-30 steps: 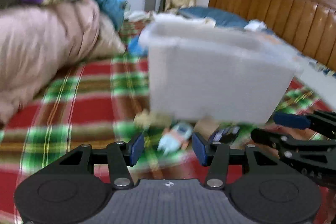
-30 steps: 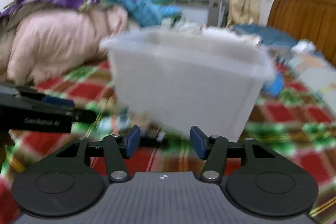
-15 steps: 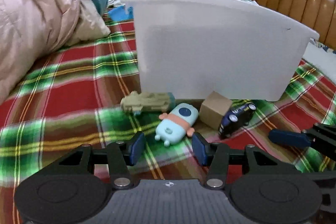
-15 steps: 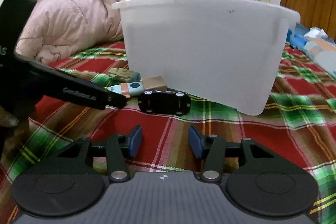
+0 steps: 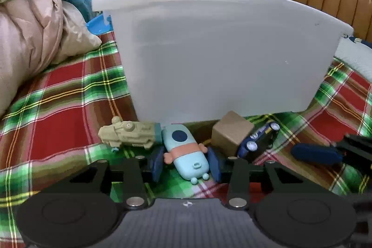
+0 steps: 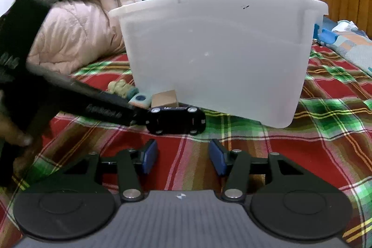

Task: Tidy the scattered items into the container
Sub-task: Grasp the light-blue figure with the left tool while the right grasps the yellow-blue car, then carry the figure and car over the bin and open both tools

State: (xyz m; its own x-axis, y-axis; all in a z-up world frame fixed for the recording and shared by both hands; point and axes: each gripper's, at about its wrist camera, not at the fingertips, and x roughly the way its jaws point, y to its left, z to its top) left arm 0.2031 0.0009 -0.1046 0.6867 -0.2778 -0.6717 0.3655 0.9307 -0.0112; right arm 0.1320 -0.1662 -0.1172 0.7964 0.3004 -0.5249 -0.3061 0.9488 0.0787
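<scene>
Four toys lie before the bin (image 5: 223, 50); the left gripper (image 5: 186, 165), jaws open, straddles the blue toy (image 5: 186, 152). Next: close, lift. The right gripper (image 6: 183, 157) waits open.

Bed (image 5: 65, 94) under a red-and-green plaid cover, carrying a tub and scattered toys

In the left wrist view a white container (image 5: 220, 57) sits on the cover at centre; along its near foot lie a tan toy tank (image 5: 129, 135) at 9 o'clock, a pale blue toy figure (image 5: 188, 151), a cardboard cube (image 5: 231, 134) and a dark blue toy car (image 5: 258, 140) at 3 o'clock. A pink quilt (image 5: 30, 38) is heaped at 10 o'clock
</scene>
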